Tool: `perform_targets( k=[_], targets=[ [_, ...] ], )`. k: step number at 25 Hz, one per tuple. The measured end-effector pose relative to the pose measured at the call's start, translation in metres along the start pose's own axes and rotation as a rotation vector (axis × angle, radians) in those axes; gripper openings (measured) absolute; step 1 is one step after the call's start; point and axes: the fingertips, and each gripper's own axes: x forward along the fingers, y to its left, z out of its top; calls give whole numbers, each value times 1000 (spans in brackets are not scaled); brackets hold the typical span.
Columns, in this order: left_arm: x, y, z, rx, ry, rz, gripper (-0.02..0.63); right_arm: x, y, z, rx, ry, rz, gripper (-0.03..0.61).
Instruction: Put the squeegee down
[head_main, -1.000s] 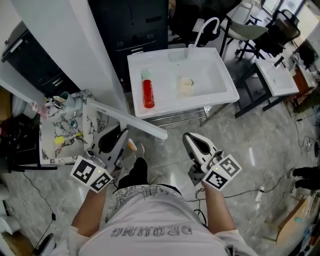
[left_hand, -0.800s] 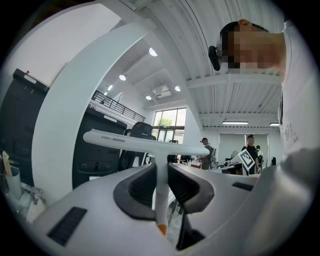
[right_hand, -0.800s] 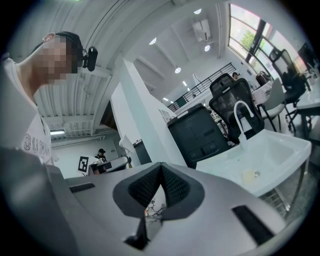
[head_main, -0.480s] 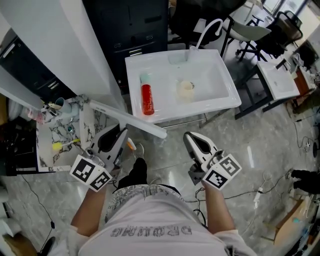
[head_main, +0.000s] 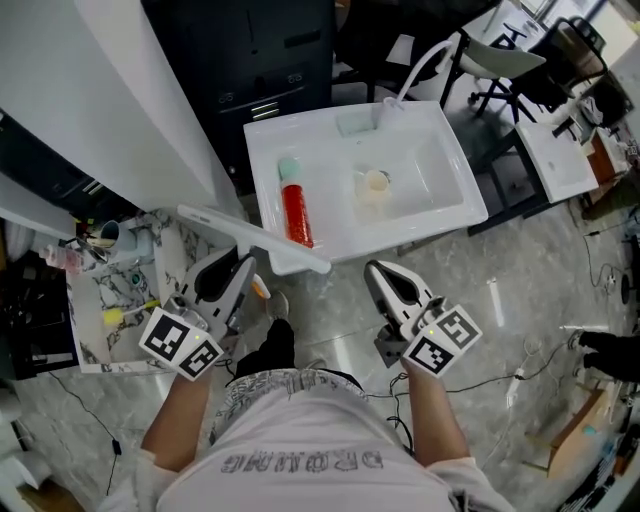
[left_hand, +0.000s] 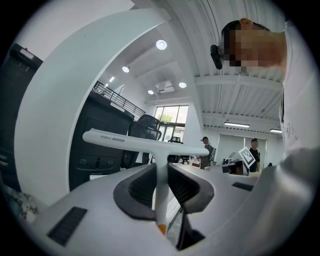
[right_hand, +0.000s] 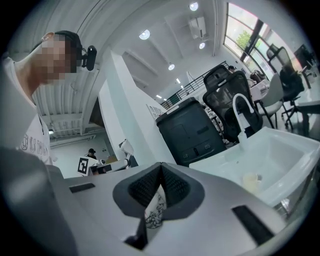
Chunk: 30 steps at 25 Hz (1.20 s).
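Note:
The squeegee (head_main: 250, 238) is white and T-shaped, with an orange end on its handle. My left gripper (head_main: 236, 270) is shut on that handle, and the long blade stands crosswise above the jaws. In the left gripper view the handle (left_hand: 161, 192) runs up between the dark pads to the blade (left_hand: 145, 144). In the head view the blade's right end lies over the front left corner of the white sink (head_main: 455, 160). My right gripper (head_main: 378, 272) hangs in front of the sink, jaws together with nothing held; the right gripper view shows its tips (right_hand: 161, 166) meeting.
In the sink lie a red bottle (head_main: 297, 212) and a pale round object (head_main: 373, 186), with a white faucet (head_main: 420, 60) behind. A marbled table (head_main: 178, 250) with small items stands left. A black cabinet (head_main: 270, 60), a white column (head_main: 130, 110) and another basin (head_main: 555, 160) surround.
The sink and marbled table have slid nearer in the head view. The squeegee stays in my left gripper, its blade now reaching over the sink's corner. Right gripper is unchanged.

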Motion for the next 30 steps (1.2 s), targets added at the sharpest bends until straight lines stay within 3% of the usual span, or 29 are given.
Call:
perform_targets(
  k=[18,23,30],
  targets=[
    [60,109,29,-25,30,-83,84,126,-36,32,23,30,-60,8],
    [73,114,36,52,50,-137,84,149,-43,40,32,23,-80,8],
    [84,124,46,28,28,-166,84,166,-46,43,31,26,-94,8]
  ],
)
